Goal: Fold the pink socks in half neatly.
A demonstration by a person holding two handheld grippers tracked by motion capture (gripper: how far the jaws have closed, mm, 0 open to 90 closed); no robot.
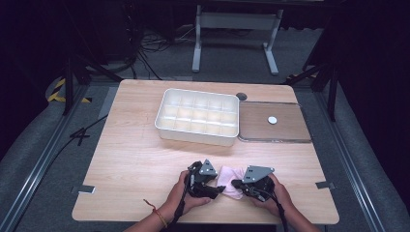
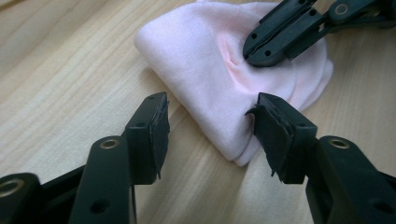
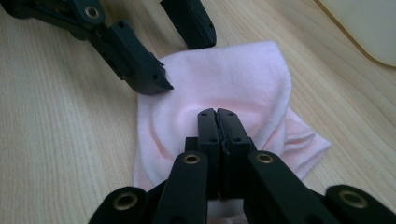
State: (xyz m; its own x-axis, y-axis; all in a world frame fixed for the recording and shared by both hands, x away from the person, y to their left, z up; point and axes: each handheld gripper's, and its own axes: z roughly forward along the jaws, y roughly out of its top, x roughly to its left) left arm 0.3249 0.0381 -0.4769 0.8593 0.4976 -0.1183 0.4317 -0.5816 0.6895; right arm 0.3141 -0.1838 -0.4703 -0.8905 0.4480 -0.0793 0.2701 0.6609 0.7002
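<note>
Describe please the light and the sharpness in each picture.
High view: bright pool on the table, dark surroundings, white box overexposed. Left gripper view: pink cloth sharp, nearest jaw parts soft. Right gripper view: even light, far background corner blurred.

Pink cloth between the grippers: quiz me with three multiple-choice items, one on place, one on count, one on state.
1. Where does the pink cloth lie?
A. in the white tray
B. on the table near the front edge
C. on the brown board

2. How many rows of compartments has the white tray?
A. one
B. three
C. six

3. How does the right gripper stand?
A. wide open
B. shut, pressing on the cloth
C. lifted away

B: it lies on bare wood between the hands.
B: three rows show.
B: its fingers meet, dimpling the cloth.
</note>
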